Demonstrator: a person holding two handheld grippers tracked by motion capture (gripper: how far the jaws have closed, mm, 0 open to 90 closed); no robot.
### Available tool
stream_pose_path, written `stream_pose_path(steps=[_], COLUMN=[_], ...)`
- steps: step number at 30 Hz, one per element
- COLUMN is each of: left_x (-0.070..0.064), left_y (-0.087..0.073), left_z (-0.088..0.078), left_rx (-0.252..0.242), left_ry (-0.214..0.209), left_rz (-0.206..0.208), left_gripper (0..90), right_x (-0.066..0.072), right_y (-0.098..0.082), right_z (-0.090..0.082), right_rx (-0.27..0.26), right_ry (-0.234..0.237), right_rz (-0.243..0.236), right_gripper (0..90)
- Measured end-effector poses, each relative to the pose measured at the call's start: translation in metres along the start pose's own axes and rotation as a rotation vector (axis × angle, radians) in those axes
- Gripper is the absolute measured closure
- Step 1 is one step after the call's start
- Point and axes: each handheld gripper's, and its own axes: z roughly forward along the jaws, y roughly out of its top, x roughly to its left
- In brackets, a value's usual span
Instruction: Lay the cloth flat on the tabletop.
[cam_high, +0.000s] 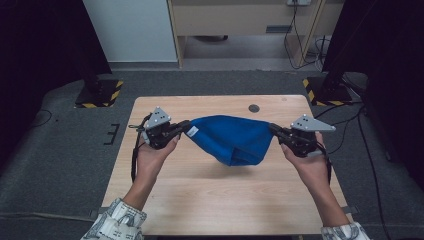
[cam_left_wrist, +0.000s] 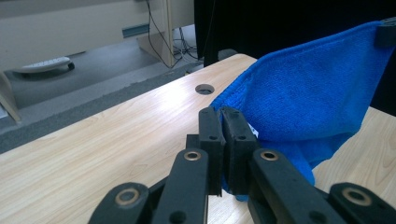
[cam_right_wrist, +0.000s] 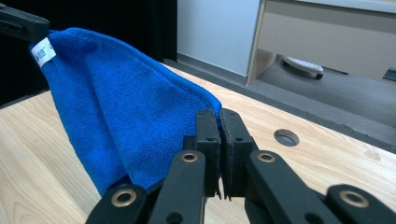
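A blue cloth (cam_high: 231, 140) hangs stretched between my two grippers above the wooden table (cam_high: 220, 200), its lower part sagging toward the tabletop. My left gripper (cam_high: 187, 128) is shut on the cloth's left corner, where a small white tag sits. My right gripper (cam_high: 274, 129) is shut on the right corner. In the left gripper view the jaws (cam_left_wrist: 222, 122) pinch the blue cloth (cam_left_wrist: 308, 93), and the other gripper's tip shows at the top right. In the right gripper view the jaws (cam_right_wrist: 218, 122) clamp the cloth (cam_right_wrist: 126, 116) at its edge.
A round hole (cam_high: 254, 108) lies in the table near its far edge. Dark stands with yellow-black striped bases (cam_high: 100, 95) flank the table on both sides. A wooden desk (cam_high: 240, 20) and cables are on the floor beyond.
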Motion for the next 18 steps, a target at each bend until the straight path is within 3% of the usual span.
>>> stream_pose_path(steps=[18], left_x=[-0.011], left_y=[0.009], left_z=[-0.018], left_rx=[-0.023], left_ry=[-0.014], left_rz=[0.028], left_gripper=[87.0], right_x=[0.008], right_y=[0.011], right_z=[-0.019], right_rx=[-0.03], right_ry=[0.009], right_rz=[-0.026], right_gripper=[87.4])
